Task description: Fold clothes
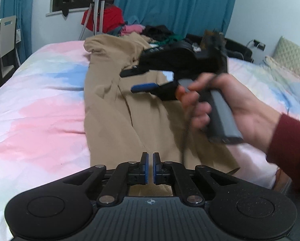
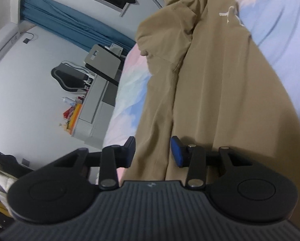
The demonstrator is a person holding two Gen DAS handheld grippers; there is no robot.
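Tan garment (image 1: 117,104) stretched lengthwise down the middle of the bed (image 1: 35,108), running away from the left gripper (image 1: 150,167) toward a bunched, hooded-looking end near the far edge. Soft, thin, probably light and a little slippery; likely to slump and crease rather than hold a fold, so best pinched through a doubled hem or seam rather than a single flat layer. Good holds by this judgement: the near hem corners, or the long side edge where the fabric already rolls into a ridge.

Left gripper low at the near end, fingers almost together with only a thin slit between them, nothing visibly caught. Right gripper (image 1: 142,80) above the middle of the garment, blurred, carried by a right hand (image 1: 220,108) in a dark red sleeve; fingers spread, and in its own view a fold of tan fabric lying behind the gap, seemingly not gripped.

Around: a pile of clothes (image 1: 142,30) in red, pink, black and green at the far edge, just beyond the bunched end and likely to crowd any stretch that way. Tripod (image 1: 95,14) and blue curtains (image 1: 174,6) behind, a chair (image 1: 5,40) off the left side, a pillow (image 1: 292,56) to the right. Bed surface beside the garment bare on both sides, leaving room to fold inward.
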